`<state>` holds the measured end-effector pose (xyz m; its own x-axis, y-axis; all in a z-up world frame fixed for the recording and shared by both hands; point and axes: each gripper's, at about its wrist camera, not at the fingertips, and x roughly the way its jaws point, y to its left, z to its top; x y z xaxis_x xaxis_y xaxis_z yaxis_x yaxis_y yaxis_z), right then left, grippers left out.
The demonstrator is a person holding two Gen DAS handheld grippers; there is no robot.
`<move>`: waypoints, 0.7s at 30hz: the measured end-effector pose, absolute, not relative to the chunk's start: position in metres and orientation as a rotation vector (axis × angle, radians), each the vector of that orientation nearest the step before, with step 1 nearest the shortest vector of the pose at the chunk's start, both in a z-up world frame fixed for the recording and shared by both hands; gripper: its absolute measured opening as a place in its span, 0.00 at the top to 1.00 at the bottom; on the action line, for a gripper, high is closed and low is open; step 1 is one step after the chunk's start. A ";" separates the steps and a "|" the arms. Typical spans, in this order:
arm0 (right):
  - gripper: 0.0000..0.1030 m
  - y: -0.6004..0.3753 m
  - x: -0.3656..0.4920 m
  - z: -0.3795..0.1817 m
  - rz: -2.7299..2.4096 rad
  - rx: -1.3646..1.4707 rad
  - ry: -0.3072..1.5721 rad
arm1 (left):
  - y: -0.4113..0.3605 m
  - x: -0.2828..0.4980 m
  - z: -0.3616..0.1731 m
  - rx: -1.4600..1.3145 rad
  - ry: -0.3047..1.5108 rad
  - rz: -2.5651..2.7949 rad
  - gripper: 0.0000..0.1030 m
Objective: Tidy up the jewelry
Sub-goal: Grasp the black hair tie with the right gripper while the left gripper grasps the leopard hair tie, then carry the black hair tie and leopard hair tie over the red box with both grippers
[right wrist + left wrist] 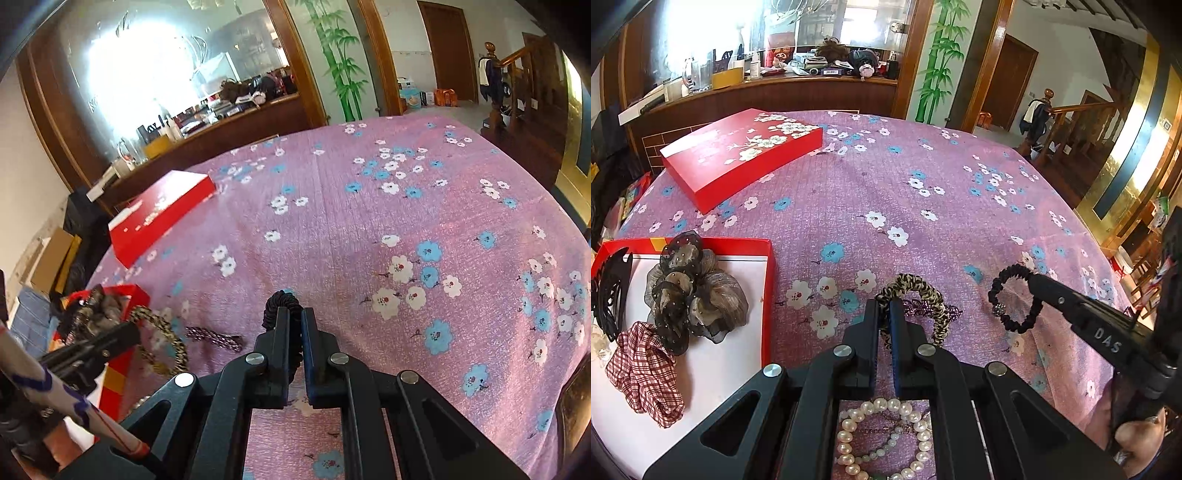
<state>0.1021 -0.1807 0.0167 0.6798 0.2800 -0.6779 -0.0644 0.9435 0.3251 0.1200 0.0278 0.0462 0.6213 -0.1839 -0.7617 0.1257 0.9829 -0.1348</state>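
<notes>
On the tabletop (923, 206), under a purple flowered cloth, stood 2 red boxes: 1 closed flowered lid (742, 155) and 1 open red tray (770, 295) holding 2 fabric scrunchies and 1 black claw clip (609, 291). The left tool (885, 314) was clamped on 1 leopard-print scrunchie (923, 295). The right tool (294, 321) was clamped on 1 black scrunchie (1015, 295), lifted near it. 1 pearl bracelet (882, 435) lay below.
</notes>
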 end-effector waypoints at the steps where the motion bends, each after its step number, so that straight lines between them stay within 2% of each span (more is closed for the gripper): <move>1: 0.94 -0.180 0.101 0.018 0.202 0.291 0.798 | 0.028 0.120 0.046 -0.068 0.882 -0.177 0.95; 21: 0.93 -0.172 0.087 0.032 0.268 0.299 0.740 | 0.042 0.119 0.053 -0.099 0.844 -0.127 0.95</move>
